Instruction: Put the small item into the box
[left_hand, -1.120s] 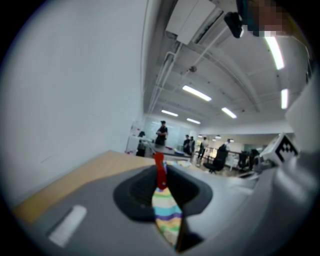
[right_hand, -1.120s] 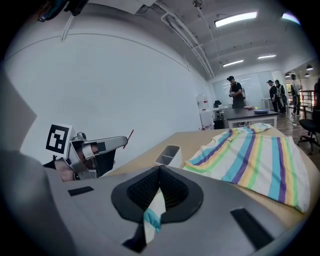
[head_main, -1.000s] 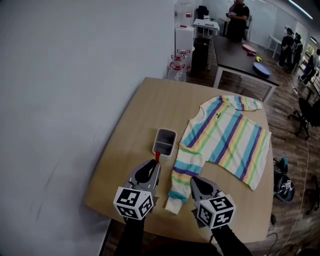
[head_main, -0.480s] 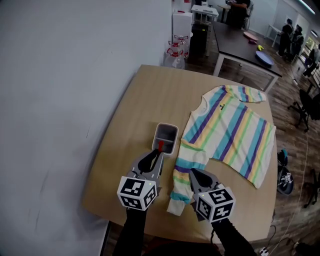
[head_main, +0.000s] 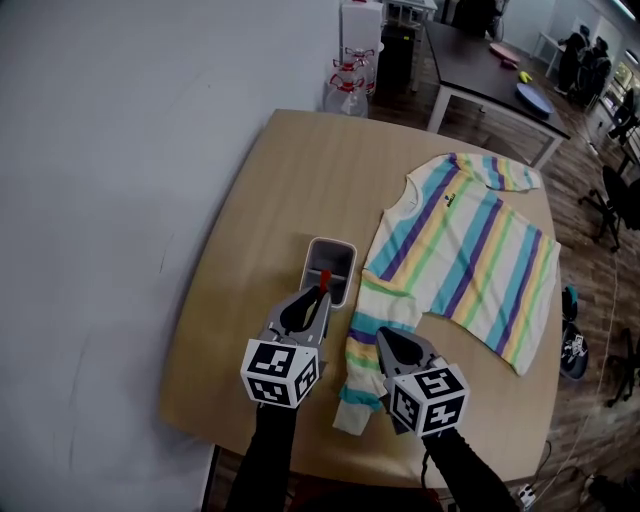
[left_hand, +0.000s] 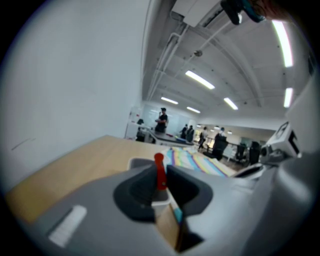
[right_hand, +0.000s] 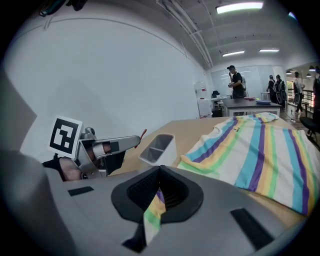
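My left gripper (head_main: 321, 297) is shut on a small red item (head_main: 323, 282), which it holds over the near end of the grey-white box (head_main: 351, 268) on the wooden table. In the left gripper view the red item (left_hand: 159, 171) stands upright between the jaws, with the box (left_hand: 141, 162) just beyond it. My right gripper (head_main: 372, 341) is shut on the sleeve (right_hand: 154, 215) of a striped shirt (head_main: 470, 250), beside and right of the box. The right gripper view shows the box (right_hand: 157, 147) with a divider inside and the left gripper (right_hand: 136, 140) beside it.
The shirt (right_hand: 250, 150) covers the table's right half. A white wall runs along the left. Water bottles (head_main: 345, 92) stand past the table's far edge, with a dark table (head_main: 490, 75) and people beyond. Bare wood (head_main: 250, 250) lies left of the box.
My left gripper has moved forward with the red item, from just short of the box to over its near end. The right gripper keeps its hold on the sleeve.
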